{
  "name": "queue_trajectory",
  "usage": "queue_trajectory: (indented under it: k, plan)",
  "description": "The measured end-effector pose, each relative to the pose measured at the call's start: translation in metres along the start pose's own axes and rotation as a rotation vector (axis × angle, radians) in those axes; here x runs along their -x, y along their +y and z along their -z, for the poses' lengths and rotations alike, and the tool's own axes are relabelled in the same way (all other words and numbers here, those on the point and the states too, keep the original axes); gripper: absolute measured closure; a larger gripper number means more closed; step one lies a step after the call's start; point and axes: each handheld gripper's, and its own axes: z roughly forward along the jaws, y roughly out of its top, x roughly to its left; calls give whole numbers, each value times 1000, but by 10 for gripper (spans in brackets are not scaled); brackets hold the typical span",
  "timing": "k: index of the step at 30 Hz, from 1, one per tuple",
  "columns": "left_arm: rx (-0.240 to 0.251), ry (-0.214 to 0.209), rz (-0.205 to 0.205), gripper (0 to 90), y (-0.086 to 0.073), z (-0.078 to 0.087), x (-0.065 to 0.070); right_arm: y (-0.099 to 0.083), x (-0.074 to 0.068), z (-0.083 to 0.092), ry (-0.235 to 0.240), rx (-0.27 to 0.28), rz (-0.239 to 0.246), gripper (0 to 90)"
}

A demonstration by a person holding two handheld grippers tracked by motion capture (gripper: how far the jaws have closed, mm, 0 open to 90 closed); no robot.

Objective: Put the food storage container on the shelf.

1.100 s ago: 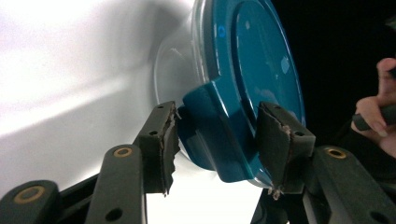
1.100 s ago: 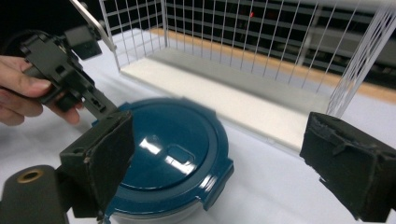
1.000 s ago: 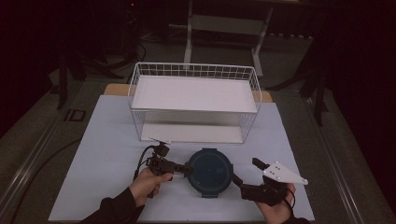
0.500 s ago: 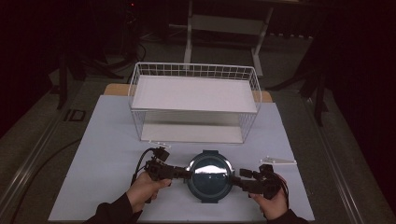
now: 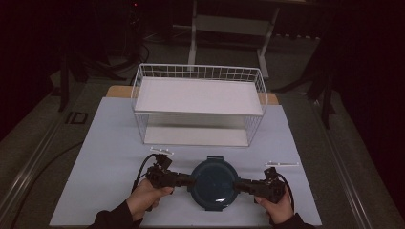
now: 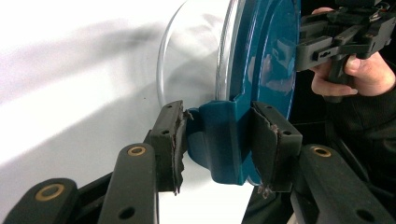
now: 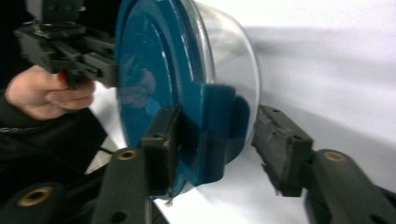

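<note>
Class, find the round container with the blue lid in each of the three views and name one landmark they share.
High view: the blue-lidded container sits low centre, between both grippers.
Left gripper view: centre to upper right, on edge, one lid tab between the jaws.
Right gripper view: upper left to centre, the other tab between the jaws.
Shared landmark: the white table.
</note>
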Motion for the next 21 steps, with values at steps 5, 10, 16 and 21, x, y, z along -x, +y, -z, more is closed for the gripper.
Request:
queue_trajectory:
  k: [5,10,16,21]
  plan:
    - [7,-5,0,570,-2,0,-1,-2,5,-1,58,-2,-59,560]
    - [30,11,-5,559,-5,-1,0,-1,4,-1,54,-10,-23,565]
    - [40,21,3,561,-7,0,1,-3,0,-1,49,-7,-4,569]
    - [49,17,10,561,-12,2,2,-3,-6,-1,37,0,35,571]
